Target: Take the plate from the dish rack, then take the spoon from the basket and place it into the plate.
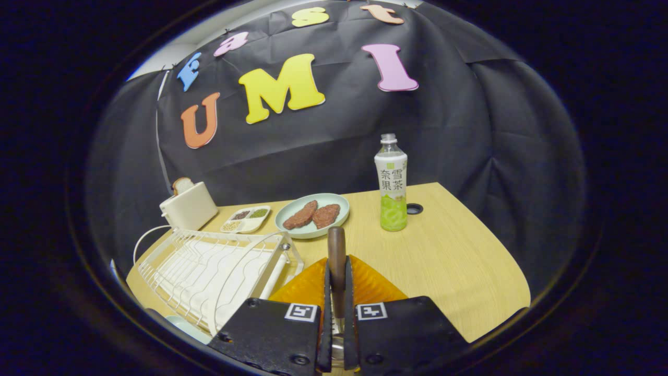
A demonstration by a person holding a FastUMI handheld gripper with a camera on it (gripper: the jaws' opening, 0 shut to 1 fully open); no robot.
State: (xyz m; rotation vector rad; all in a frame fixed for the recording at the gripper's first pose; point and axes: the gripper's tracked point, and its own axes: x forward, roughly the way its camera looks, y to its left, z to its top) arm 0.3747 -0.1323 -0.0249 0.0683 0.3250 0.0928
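My gripper (336, 292) is shut on the spoon (336, 253), whose brown handle sticks up and forward from between the two fingers. Its metal end shows low down between the fingers. Right under and just ahead of the fingers lies the amber ribbed plate (373, 282) on the wooden table (449, 256). The white wire dish rack (209, 266) stands to the left of the fingers, with no plate in its slots.
Beyond the spoon sits a pale green plate (313, 215) with two brown patties. A green tea bottle (392, 183) stands to its right, near a cable hole (414, 209). A divided snack tray (246, 219) and a white toaster (188, 208) with bread stand behind the rack.
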